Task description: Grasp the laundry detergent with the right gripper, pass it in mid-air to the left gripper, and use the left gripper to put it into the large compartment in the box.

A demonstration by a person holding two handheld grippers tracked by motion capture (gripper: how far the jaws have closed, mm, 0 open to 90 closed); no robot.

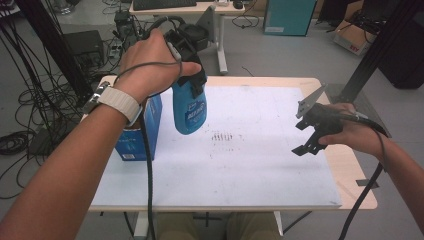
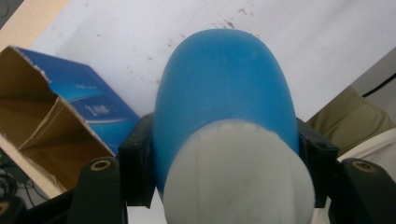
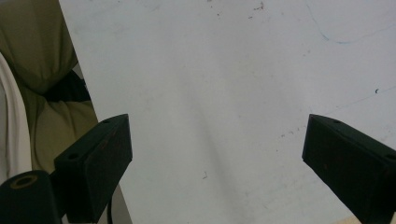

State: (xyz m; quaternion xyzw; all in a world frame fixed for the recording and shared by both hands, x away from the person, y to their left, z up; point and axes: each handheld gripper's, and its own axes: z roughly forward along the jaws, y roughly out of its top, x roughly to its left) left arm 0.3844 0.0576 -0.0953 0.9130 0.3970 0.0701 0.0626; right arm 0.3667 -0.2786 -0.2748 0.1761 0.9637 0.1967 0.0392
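My left tongs (image 1: 192, 85) are clamped on the blue bottle (image 1: 189, 112), hanging in the air just beside the open box (image 1: 150, 131), while my right tongs (image 1: 311, 137) stand apart, empty, over the bench (image 1: 260, 170).

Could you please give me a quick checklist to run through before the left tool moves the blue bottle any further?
1. Grip: left tool is closed on the blue bottle, pads on both sides near its white cap. Ok.
2. Clearance: the bottle hangs in the air above the white sheet. Ok.
3. Blue carton: stands at the table's left edge, top torn open, beside the bottle. Ok.
4. Right tool: open, nothing between its pads, off to the right. Ok.
5. Cap tightness: cannot tell.
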